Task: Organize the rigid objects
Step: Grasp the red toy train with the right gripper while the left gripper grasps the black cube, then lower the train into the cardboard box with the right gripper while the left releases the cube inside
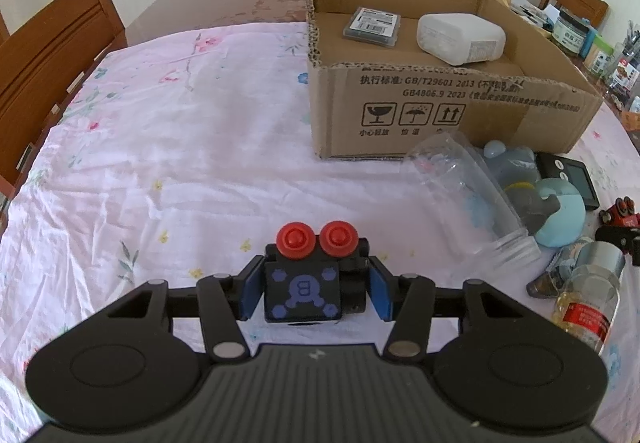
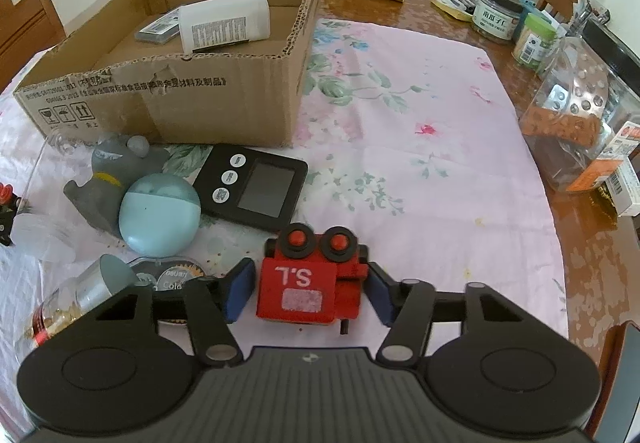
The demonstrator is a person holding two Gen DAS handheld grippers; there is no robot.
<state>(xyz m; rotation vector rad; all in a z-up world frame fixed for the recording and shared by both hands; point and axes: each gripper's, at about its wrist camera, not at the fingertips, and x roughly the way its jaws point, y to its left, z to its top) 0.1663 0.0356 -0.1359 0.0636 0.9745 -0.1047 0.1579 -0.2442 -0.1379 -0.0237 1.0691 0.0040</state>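
My left gripper (image 1: 314, 293) is shut on a black toy train (image 1: 308, 287) with red wheels and a purple mark, held above the flowered cloth. My right gripper (image 2: 310, 293) has its blue pads around a red toy train (image 2: 310, 285) marked "S.L"; the pads stand close at its sides, a small gap showing. A cardboard box (image 1: 440, 107) (image 2: 168, 103) stands beyond both; it holds a white plastic container (image 1: 460, 39) (image 2: 224, 25) and a grey flat case (image 1: 372, 27) (image 2: 158, 30).
Before the box lie a black digital timer (image 2: 256, 189), a grey toy figure (image 2: 108, 175), a pale blue round case (image 2: 160, 219), a clear bag (image 1: 464, 187) and a small capsule bottle (image 1: 588, 299). Jars and packets (image 2: 536, 39) crowd the right edge. Wooden chairs (image 1: 52, 59) surround the table.
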